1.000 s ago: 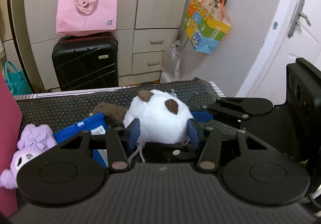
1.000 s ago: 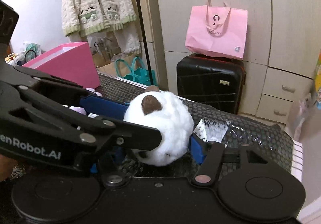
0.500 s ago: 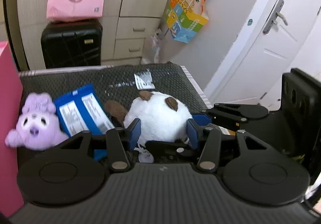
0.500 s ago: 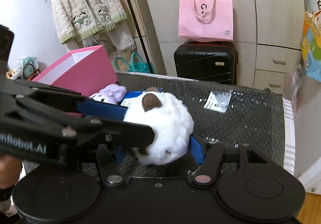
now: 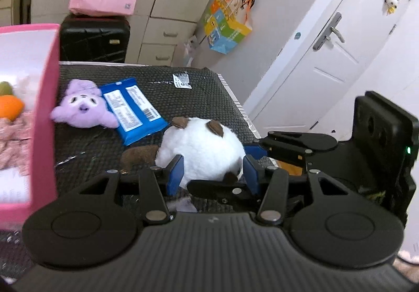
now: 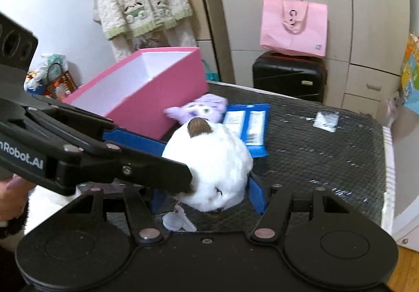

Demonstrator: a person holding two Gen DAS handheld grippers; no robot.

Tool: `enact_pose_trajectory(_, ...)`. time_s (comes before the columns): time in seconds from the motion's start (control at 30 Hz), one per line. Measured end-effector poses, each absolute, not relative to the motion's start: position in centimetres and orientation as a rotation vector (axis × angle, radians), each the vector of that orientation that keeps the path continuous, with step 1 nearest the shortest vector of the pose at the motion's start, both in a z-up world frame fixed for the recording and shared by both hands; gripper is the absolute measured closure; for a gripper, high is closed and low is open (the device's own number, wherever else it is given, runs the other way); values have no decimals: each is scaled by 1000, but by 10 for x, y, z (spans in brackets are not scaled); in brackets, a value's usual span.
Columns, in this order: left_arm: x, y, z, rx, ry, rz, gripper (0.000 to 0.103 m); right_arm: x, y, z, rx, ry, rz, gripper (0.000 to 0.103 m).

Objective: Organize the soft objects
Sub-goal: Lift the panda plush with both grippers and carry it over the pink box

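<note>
A round white plush with brown ears (image 5: 200, 149) (image 6: 209, 166) is held above the dark mat. My left gripper (image 5: 213, 174) is shut on it, blue pads on both sides. My right gripper (image 6: 207, 199) is shut on the same plush from another side; its arm shows at the right of the left wrist view. A purple plush (image 5: 82, 106) (image 6: 200, 108) lies on the mat beside the open pink box (image 5: 44, 114) (image 6: 146, 90). The box holds an orange plush (image 5: 9, 107) and pink soft things.
A blue wipes pack (image 5: 132, 110) (image 6: 246, 124) lies on the dark mat (image 5: 146, 82) next to the purple plush. A small silver packet (image 6: 326, 122) lies farther back. A black suitcase (image 6: 288, 74) with a pink bag stands behind the table. A white door (image 5: 327, 56) is at the right.
Both grippers have risen with the white plush and tilted down. The pink box's inside, the purple plush and the wipes pack now show more fully.
</note>
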State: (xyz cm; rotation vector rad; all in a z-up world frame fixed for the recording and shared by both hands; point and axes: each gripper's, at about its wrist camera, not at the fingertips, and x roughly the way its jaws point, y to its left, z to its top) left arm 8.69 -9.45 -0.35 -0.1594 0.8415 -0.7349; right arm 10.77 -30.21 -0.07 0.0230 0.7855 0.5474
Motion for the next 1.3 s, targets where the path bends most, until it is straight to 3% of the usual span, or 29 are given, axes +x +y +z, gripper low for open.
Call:
enact_pose_trajectory(0.43, 44, -15, 42, -121, 786, -713, 54, 77, -232, 37, 20, 763, 699, 35)
enact_pose_trajectory(0.9, 75, 58, 83, -122, 643, -574, 52, 120, -154, 78, -25, 607, 772, 35)
enact_pose_trajectory(1.3, 140, 98, 42, -195, 727, -465, 52, 183, -108, 34, 36, 667, 828, 35)
